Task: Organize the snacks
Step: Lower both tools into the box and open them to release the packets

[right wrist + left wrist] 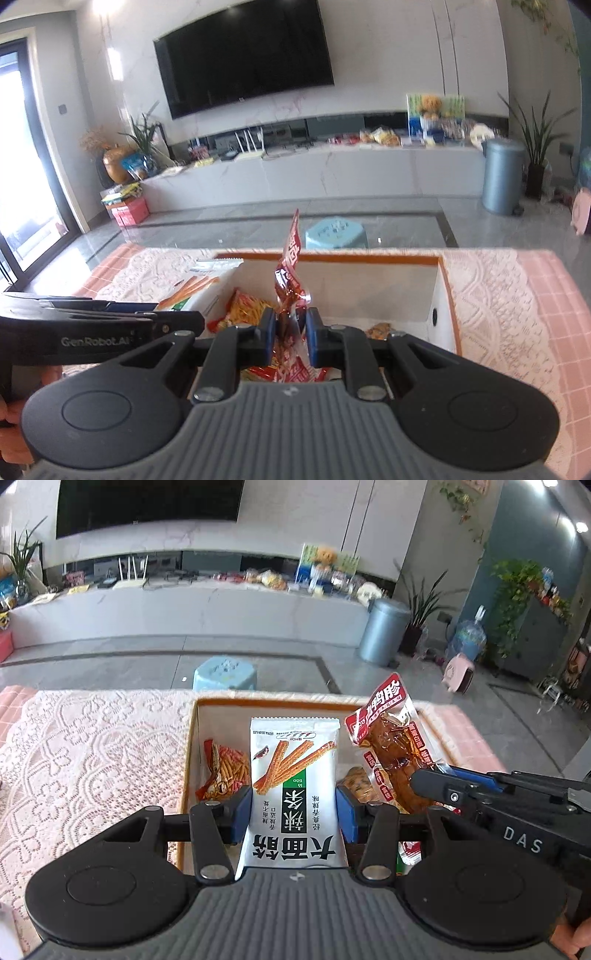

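Note:
My left gripper (294,806) is shut on a white spicy-stick snack packet (293,775), held over the near left part of the white box with an orange rim (258,702). My right gripper (290,334) is shut on a red-and-clear duck snack packet (290,280), held upright over the box (369,258). That packet (391,746) and the right gripper (436,788) also show in the left wrist view, right of the white packet. The white packet (195,291) and the left gripper (177,319) show at left in the right wrist view. An orange snack bag (225,771) and other snacks lie in the box.
The box sits on a table with a white lace cloth (92,746) over pink checks (524,295). Beyond the table are a light blue stool (225,672), a grey bin (384,631), a TV bench and potted plants.

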Demonstrator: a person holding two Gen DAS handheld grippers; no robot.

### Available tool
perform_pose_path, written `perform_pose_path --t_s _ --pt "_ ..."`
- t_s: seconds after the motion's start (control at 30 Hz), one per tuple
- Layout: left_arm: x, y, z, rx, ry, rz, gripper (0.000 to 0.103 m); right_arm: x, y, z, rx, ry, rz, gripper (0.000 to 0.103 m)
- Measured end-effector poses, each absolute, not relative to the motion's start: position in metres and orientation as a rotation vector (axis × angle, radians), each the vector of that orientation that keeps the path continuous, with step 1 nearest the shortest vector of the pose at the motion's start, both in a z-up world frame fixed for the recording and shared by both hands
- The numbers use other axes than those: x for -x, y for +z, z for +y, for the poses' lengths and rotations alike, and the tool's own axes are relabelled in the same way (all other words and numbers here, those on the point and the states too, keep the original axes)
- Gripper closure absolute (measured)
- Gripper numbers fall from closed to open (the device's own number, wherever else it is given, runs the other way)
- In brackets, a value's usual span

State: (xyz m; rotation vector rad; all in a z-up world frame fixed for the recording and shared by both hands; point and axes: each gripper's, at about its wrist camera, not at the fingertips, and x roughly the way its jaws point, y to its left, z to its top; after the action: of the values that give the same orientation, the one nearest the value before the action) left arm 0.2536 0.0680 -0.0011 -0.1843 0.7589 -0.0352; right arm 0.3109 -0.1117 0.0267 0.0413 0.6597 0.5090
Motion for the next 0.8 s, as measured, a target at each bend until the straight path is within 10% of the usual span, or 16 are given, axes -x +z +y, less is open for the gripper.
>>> perform_pose_path --t_s 0.8 --pt "-0.293 -0.052 0.042 -0.058 0.081 0.947 0.046 -0.366 -0.047 -0.095 0.035 0.381 0.911 0.083"
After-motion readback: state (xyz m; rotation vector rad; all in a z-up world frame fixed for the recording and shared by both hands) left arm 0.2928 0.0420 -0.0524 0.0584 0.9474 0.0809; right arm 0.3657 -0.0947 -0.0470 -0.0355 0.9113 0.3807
